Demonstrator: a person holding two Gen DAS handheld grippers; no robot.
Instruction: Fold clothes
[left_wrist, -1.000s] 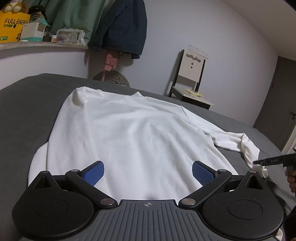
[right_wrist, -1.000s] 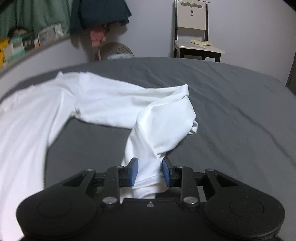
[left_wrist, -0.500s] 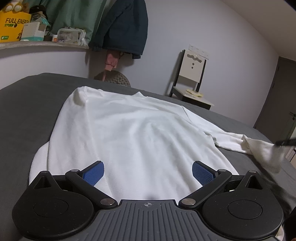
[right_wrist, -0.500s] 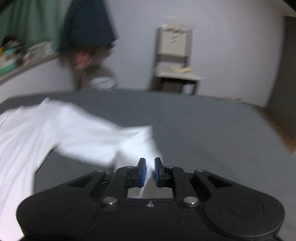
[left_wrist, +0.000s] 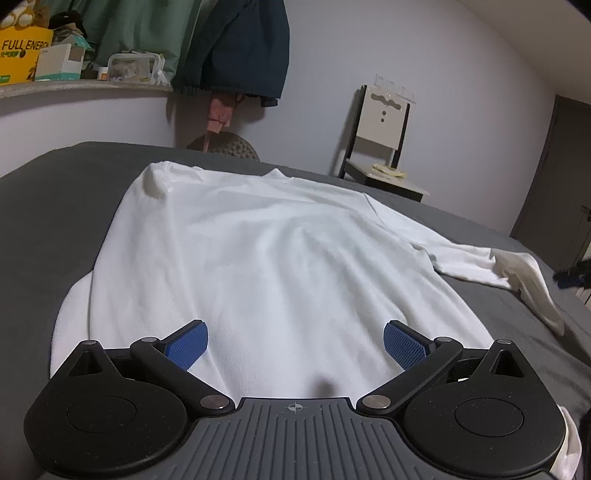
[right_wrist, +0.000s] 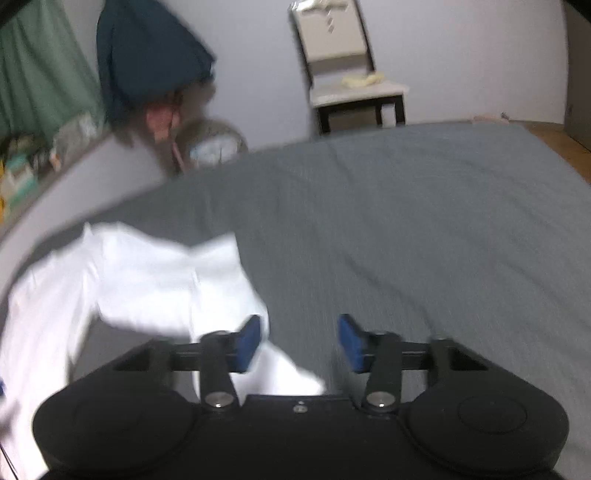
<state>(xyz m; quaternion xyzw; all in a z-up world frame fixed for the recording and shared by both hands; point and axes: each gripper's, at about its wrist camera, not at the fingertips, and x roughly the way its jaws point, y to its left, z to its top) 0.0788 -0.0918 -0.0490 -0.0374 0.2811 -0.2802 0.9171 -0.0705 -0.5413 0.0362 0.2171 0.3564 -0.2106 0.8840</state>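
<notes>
We see a bed under smooth grey sheet, soft white shirt spread flat, wooden chair far right, left gripper fingers wide apart, right gripper fingers just opening, sleeve loose.

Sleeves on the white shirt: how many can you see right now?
1 clearly: the sleeve stretched out to the right across the grey bed, its cuff near the right tongs. The other may be tucked under the shirt's left edge, hidden.
</notes>
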